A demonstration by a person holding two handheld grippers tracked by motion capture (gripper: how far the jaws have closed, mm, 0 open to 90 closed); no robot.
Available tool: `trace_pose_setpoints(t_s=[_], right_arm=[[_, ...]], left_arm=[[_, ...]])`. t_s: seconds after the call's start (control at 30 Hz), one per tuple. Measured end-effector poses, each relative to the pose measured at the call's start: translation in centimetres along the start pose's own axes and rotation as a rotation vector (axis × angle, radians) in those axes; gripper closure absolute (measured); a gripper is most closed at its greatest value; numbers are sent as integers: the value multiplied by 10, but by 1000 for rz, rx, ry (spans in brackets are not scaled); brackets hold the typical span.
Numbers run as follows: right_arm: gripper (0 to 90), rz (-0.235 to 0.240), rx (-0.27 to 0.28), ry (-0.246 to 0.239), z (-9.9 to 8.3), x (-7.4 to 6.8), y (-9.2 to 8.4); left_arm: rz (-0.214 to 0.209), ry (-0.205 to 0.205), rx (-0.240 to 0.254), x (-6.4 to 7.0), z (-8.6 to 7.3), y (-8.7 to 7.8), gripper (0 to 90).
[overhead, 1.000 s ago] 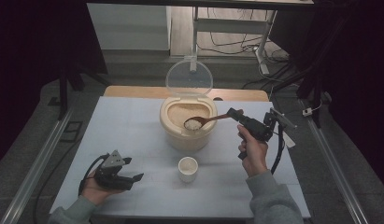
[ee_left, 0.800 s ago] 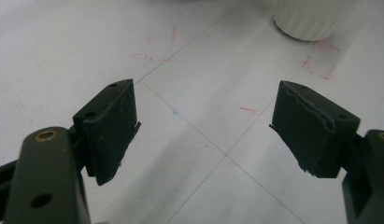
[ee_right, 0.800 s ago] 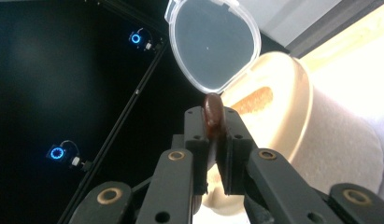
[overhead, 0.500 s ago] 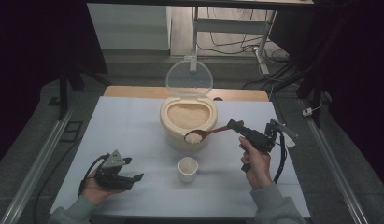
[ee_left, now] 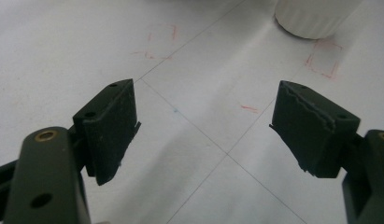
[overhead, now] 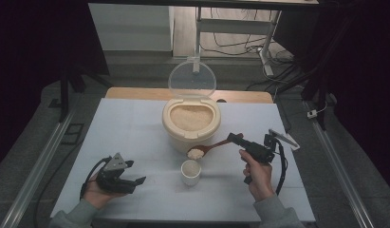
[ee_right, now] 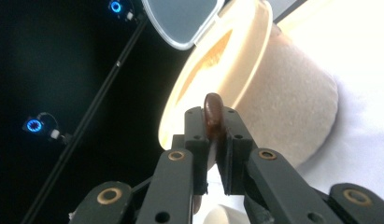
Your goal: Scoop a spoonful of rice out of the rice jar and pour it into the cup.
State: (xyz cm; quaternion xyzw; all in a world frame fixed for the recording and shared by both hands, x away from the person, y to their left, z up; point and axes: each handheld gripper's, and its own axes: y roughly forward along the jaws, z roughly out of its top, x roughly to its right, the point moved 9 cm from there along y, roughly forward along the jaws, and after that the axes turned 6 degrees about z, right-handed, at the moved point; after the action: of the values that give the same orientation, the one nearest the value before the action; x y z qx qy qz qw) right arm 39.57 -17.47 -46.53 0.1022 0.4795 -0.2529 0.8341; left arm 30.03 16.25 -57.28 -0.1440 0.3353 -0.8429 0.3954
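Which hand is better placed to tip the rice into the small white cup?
Right. Its tool grips the wooden spoon, whose rice-filled bowl hangs just above the cup. The left tool rests open on the table, off to the cup's side.

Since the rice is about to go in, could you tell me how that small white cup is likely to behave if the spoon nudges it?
The white cup looks small, empty and probably light, so a nudge could slide it on the smooth table. It seems about as tall as wide, so tipping is possible. The open left gripper rests apart from it, so nothing steadies it.
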Motion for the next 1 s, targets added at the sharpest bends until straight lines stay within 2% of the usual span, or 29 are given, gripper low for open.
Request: trace_pose_setpoints(t_s=[0.37,0.73,0.9,1.0], right_arm=[[835,-67,-64,-94,-10,0,3],[835,-111,-123,-214,-15,-11,12],[834,-121,-142,-300,-19,-20,14],[835,-113,-153,-388,-23,-28,15]], left_arm=[[-2,2,-5,0,-1,1,220],[-1,5,-6,0,-1,1,219],[-1,5,-5,0,-1,1,219],[-1,6,-5,0,-1,1,220]])
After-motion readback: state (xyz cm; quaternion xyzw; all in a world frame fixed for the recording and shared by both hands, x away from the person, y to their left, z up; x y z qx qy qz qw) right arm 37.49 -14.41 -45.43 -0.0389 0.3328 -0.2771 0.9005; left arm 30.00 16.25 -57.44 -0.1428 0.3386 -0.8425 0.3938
